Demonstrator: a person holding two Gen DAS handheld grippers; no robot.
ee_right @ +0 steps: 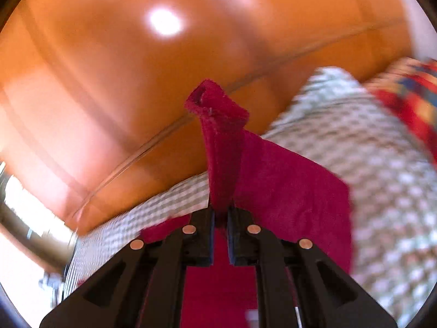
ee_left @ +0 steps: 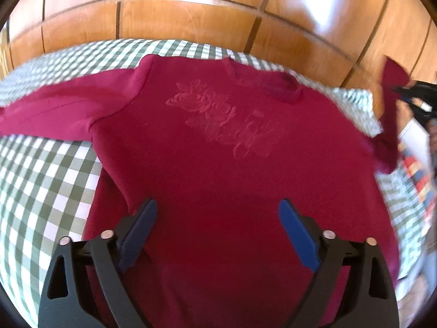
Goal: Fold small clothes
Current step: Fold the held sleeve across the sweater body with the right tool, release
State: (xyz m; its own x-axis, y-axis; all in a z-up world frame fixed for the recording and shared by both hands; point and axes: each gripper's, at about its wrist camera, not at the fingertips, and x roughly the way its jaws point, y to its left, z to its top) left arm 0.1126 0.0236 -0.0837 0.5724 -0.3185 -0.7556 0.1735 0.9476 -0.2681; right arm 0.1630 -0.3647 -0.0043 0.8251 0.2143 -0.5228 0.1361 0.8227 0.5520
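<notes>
A dark red long-sleeved shirt [ee_left: 218,164] with a faint rose print lies flat, front up, on a green-and-white checked cloth [ee_left: 41,177]. Its left sleeve [ee_left: 54,109] stretches out to the left. My left gripper [ee_left: 218,213] hovers open over the shirt's lower body, touching nothing. My right gripper [ee_right: 220,213] is shut on the shirt's right sleeve [ee_right: 222,158], with the cuff [ee_right: 215,104] sticking up past the fingers. In the left wrist view the right gripper [ee_left: 409,95] holds that sleeve [ee_left: 390,104] lifted at the far right.
The checked cloth covers a table; its far edge [ee_left: 191,46] ends before a glossy wooden floor [ee_left: 191,8]. A multicoloured patterned item [ee_left: 418,169] lies at the right edge, also seen in the right wrist view [ee_right: 404,101].
</notes>
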